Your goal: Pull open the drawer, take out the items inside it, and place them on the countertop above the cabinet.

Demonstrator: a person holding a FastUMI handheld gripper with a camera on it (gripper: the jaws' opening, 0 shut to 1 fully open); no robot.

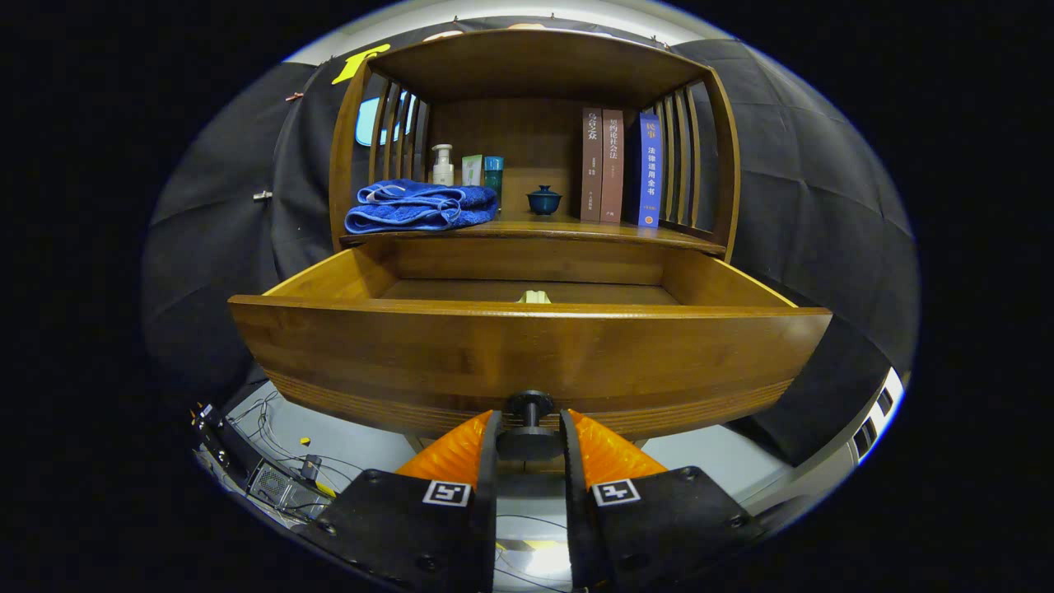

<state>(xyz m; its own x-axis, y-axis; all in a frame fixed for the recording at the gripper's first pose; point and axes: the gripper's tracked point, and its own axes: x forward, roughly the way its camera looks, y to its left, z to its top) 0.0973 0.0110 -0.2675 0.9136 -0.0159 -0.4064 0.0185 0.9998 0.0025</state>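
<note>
Gripping one knob [529, 422], one drawer [527, 350] open.

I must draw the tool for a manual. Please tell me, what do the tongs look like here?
The tongs have two long tapering fingers with a ribbed outer surface. Each is fixed to a broad black plate with visible screws, and each plate carries one square black-and-white marker near the inner edge. No cable runs on them.

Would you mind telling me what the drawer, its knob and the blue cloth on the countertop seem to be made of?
Drawer: varnished brown wood, with visible grain and sheen. Knob, gripped by the gripper: dark, smooth, possibly metal or plastic. Blue cloth: soft terry-like fabric, folded.
</note>
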